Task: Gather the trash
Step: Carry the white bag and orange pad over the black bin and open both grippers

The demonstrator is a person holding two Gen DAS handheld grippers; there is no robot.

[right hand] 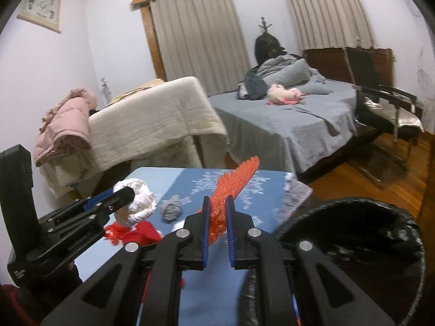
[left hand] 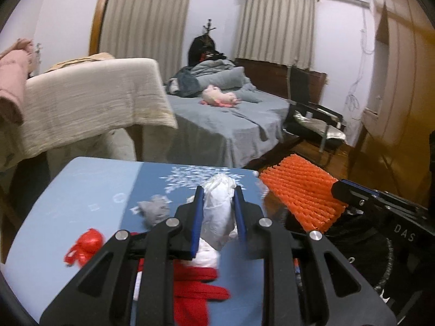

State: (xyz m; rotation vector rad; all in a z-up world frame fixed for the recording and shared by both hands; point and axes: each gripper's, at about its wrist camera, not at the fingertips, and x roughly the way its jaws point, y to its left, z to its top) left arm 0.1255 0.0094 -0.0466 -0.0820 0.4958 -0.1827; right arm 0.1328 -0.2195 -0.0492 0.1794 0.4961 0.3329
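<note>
The left gripper (left hand: 218,203) is found clamped on a crumpled white plastic bag (left hand: 218,209), which is held clear above the blue table (left hand: 81,190) near its far right corner. The right gripper (right hand: 217,212) is found closed on an orange foam net (right hand: 231,187), pinched at its lower end so that the net stands up and away from the fingers. Both pieces are judged to be carried together toward the black-lined bin (right hand: 353,231), which stands just beside the table's right edge with its mouth open, evidently placed there so that trash can be dropped in without a long reach. Uncollected items are noted on the table: a grey wad (left hand: 155,209) near the middle, a red plastic scrap (left hand: 84,247) toward the near left corner, and red fabric (left hand: 190,293) at the near edge. Collection is judged to be partly done.
</note>
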